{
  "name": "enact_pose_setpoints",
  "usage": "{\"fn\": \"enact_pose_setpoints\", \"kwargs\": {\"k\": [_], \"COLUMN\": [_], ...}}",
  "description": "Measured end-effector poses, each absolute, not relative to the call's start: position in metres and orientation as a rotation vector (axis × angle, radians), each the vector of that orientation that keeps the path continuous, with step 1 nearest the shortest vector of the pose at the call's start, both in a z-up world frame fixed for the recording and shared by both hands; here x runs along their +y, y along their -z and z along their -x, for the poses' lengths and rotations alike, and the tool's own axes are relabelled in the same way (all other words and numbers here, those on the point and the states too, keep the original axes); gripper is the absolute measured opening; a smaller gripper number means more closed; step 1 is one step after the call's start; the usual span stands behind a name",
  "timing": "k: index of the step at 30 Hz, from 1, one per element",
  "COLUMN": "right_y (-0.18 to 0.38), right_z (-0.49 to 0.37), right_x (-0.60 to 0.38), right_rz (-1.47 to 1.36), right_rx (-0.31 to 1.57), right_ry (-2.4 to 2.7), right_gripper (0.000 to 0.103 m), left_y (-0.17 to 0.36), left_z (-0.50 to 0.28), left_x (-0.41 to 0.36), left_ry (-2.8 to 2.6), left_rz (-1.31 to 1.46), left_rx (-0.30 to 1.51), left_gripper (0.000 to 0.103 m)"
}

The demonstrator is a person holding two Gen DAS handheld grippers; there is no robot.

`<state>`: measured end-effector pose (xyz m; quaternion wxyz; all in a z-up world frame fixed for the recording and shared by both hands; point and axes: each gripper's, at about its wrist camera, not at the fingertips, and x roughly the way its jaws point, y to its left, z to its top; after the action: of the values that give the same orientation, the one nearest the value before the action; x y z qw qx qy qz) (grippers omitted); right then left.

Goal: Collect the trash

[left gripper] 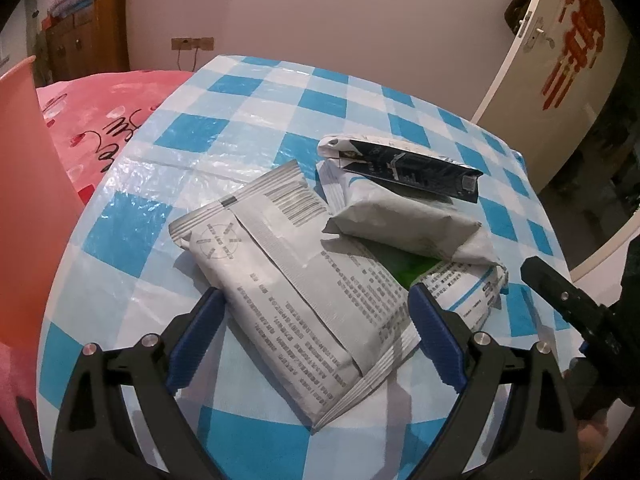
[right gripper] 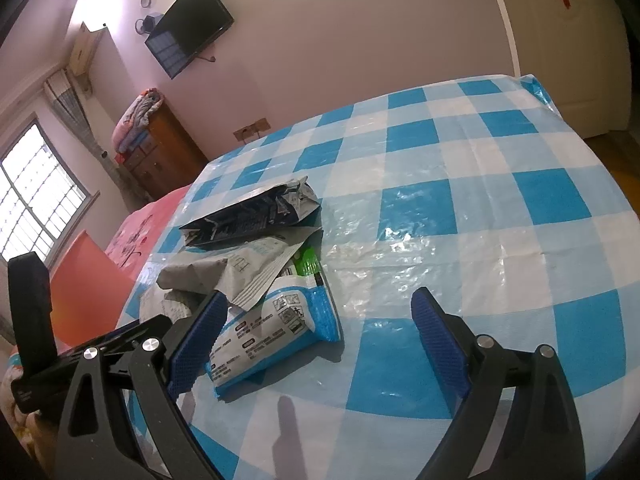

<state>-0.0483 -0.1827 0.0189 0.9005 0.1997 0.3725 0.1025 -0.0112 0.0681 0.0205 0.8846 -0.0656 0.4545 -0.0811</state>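
- Wrappers: crumpled grey-white printed packets, one dark-topped, piled on the checked bench.
- Left tool: wide, straddling the nearest packet.
- Right tool: wide, empty.

Pale walls carry a television above a wooden cabinet — barred window at left.

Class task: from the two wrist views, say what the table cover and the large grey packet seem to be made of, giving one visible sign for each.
Table cover: probably thin plastic sheet, glossy; it shows crinkly highlights and fold creases.
Large grey packet: likely printed plastic or foil-laminate film, matte; it has ribbed heat-sealed ends and a back seam.
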Motion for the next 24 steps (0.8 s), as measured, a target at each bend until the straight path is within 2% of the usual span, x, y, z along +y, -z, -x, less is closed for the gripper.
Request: {"fn": "enact_pose_setpoints", "kwargs": {"k": [9, 24], "right_y": [-0.02, -0.021], "right_z": [0.051, 0.056], "right_x": [-0.19, -0.184], "right_rz": [-0.425, -0.413], "right_rx": [0.763, 0.763], "right_ry": [-0.215, -0.247], "right_gripper": [0.092, 0.092], "left_y": [-0.019, -0.026], "left_z": [0.004, 0.009], "left_x": [0.058, 0.055], "left_ry": [0.143, 0.13], "left_rz": [0.056, 0.108], "left_rx": [0.953, 0.975], "left_gripper": [0.093, 0.093]}}
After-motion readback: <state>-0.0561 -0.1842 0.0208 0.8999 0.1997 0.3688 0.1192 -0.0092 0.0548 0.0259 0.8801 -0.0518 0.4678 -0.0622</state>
